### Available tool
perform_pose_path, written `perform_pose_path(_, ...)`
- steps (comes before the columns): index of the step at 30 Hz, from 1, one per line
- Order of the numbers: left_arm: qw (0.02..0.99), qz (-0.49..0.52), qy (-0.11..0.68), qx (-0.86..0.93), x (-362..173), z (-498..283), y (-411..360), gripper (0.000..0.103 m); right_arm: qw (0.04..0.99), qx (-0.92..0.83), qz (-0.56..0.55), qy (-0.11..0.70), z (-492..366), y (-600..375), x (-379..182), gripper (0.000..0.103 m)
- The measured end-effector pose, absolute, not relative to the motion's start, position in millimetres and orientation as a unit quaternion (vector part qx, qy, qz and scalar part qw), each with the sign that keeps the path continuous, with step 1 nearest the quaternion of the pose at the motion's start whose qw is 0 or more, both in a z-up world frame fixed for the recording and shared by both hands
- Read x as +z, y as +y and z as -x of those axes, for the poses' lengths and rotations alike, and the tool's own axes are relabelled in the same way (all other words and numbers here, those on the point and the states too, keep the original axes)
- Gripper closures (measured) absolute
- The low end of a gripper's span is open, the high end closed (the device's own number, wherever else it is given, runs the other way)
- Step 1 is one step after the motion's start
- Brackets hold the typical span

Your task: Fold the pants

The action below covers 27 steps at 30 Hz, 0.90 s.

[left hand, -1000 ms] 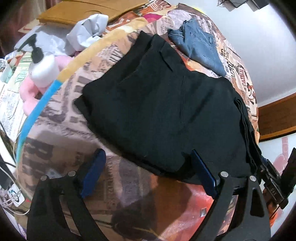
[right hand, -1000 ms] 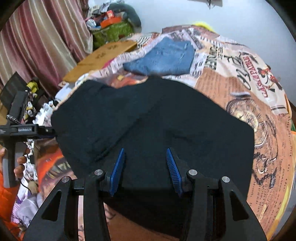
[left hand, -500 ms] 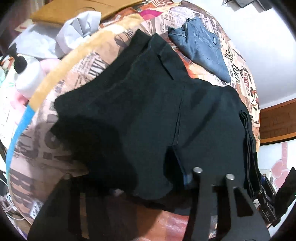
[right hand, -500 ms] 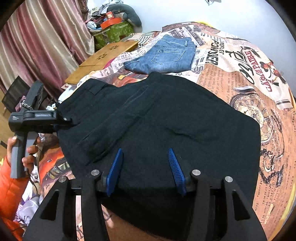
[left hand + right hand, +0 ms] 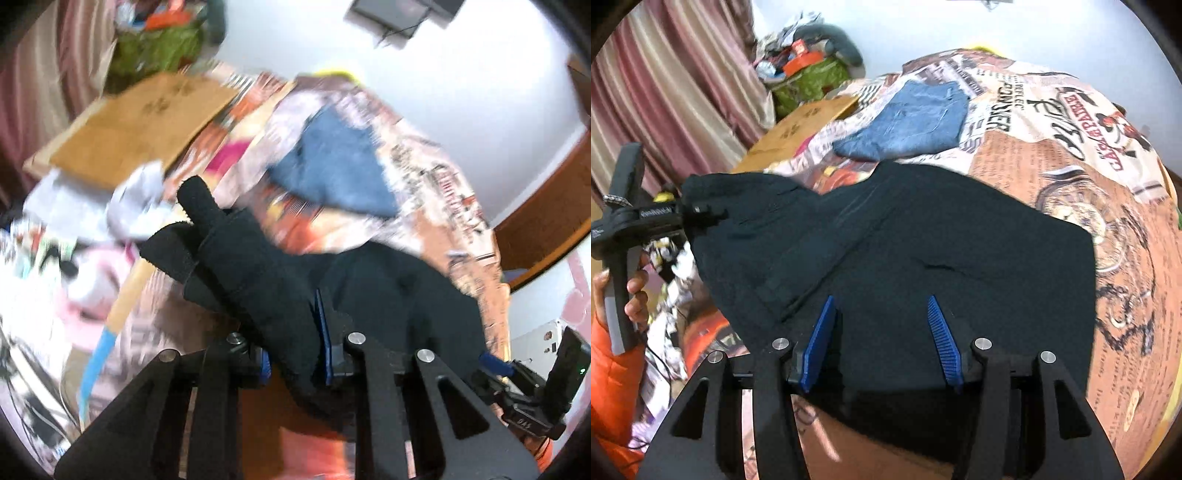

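Observation:
The black pants [image 5: 960,243] lie spread on the patterned bedspread [image 5: 1089,147]. My left gripper [image 5: 291,343] has its jaws closing on a bunched corner of the pants [image 5: 258,280] and holds it up off the bed; the blue pads press the cloth. From the right wrist view, that left gripper [image 5: 698,214] sits at the pants' raised left corner, held by a hand [image 5: 631,295]. My right gripper [image 5: 881,325] hovers over the near edge of the pants, its pads apart and the cloth lying flat between them. In the blurred left wrist view the right gripper [image 5: 495,360] shows at the lower right.
Folded blue jeans [image 5: 912,122] lie on the bed beyond the black pants. A wooden board [image 5: 801,125] and a pile of clutter [image 5: 809,70] stand at the far left by the curtain. An orange sleeve [image 5: 609,369] is at the left edge.
The left gripper closed on the pants' corner and lifted it, so that side now stands up bunched. The right gripper barely moved and kept its jaws as they were.

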<state>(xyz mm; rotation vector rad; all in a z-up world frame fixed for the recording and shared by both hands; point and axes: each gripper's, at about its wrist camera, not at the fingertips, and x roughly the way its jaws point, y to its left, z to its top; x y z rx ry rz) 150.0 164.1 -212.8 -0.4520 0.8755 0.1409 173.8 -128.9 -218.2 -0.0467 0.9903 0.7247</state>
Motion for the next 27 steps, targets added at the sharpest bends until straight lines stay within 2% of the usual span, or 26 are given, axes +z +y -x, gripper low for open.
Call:
perform_pose_path(8,0.914,0.161,0.374,0.005,-150.4,-175.5,109.2,0.083,0.857,0.273,-0.012,0.436,-171.6,-192.8,-194.5,0.054)
perform_pose_path(13,0.921,0.128,0.365,-0.041,-130.9,-191.9,65.1,0.083,0.864,0.224,-0.021,0.451,-173.4,-226.7,-209.3,0.054)
perform_pose_path(18,0.920,0.106,0.368,-0.088,-122.2,-209.9,18.1,0.083,0.836,0.207,-0.044,0.507,-177.4,-238.8,-250.3,0.054)
perform_pose_path(27,0.885,0.064,0.421,-0.187,-149.3,-242.2,-80.6,0.084,0.840,0.220,-0.070,0.492,-172.5,-244.1,-254.7,0.053)
